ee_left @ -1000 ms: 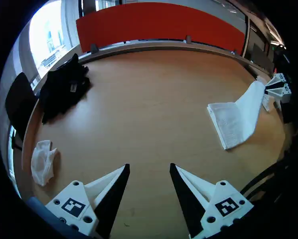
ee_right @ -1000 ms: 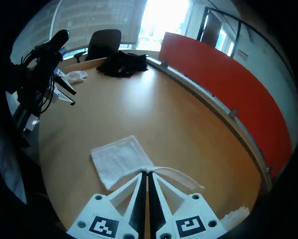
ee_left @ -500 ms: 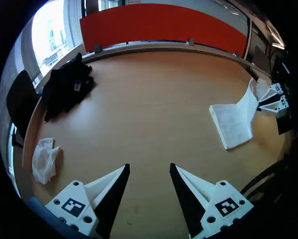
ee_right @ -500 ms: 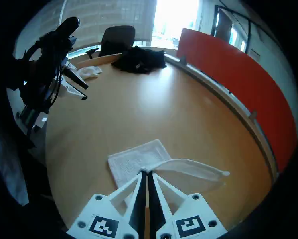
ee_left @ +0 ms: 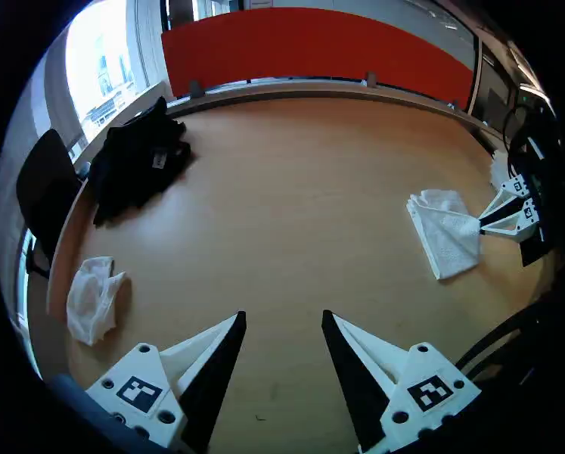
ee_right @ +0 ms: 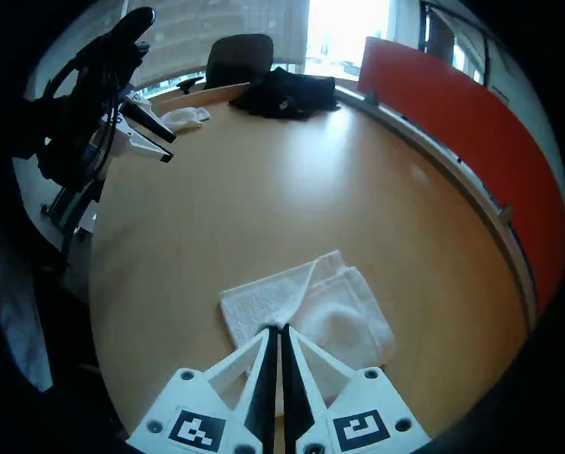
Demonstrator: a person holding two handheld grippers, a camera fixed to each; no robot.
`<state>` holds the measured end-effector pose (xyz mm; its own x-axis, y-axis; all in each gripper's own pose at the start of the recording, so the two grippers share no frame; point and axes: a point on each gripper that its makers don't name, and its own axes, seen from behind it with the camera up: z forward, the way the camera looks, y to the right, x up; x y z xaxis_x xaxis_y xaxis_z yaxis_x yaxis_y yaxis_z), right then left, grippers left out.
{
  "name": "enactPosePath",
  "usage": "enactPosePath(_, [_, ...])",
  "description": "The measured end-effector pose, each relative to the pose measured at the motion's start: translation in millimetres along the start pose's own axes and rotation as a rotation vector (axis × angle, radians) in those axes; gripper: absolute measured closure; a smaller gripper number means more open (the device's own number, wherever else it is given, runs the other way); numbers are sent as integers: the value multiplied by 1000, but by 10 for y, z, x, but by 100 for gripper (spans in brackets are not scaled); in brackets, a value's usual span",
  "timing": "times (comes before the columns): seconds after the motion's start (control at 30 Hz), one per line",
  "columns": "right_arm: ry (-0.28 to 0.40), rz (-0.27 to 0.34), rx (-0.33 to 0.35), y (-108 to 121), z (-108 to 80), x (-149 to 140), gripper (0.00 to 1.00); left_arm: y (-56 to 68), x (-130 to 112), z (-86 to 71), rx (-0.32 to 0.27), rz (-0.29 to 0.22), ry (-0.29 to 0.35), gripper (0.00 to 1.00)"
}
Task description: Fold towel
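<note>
Where a red divider panel edges the pale wooden table, black clothing lies. Right gripper pinches the folded white terry towel; left gripper wide apart, empty.

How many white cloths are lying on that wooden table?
2. One is the white towel, pinched at a corner by the right gripper. The other is a crumpled white cloth at the table's far end, near the black garment. More may be hidden.
</note>
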<state>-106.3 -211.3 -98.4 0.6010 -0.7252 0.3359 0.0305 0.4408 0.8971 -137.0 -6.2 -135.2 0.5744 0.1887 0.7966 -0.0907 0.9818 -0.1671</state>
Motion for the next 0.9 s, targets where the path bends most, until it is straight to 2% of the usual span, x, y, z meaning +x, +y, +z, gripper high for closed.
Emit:
enactPosePath(0.3, [-3, 3, -9, 31, 13, -8, 96, 0, 6, 19, -2, 5, -3, 27])
enactPosePath(0.37, [-3, 5, -13, 38, 20, -5, 93, 4, 7, 23, -3, 8, -4, 27])
enactPosePath(0.53, [-5, 14, -21, 57, 30, -11, 79, 4, 7, 23, -4, 10, -4, 27])
enactPosePath(0.83, [-14, 40, -31, 91, 23, -70, 37, -17, 4, 8, 1, 3, -3, 26])
enactPosePath(0.9, [-17, 48, -35, 99, 21, -96, 37, -17, 7, 7, 1, 3, -2, 27])
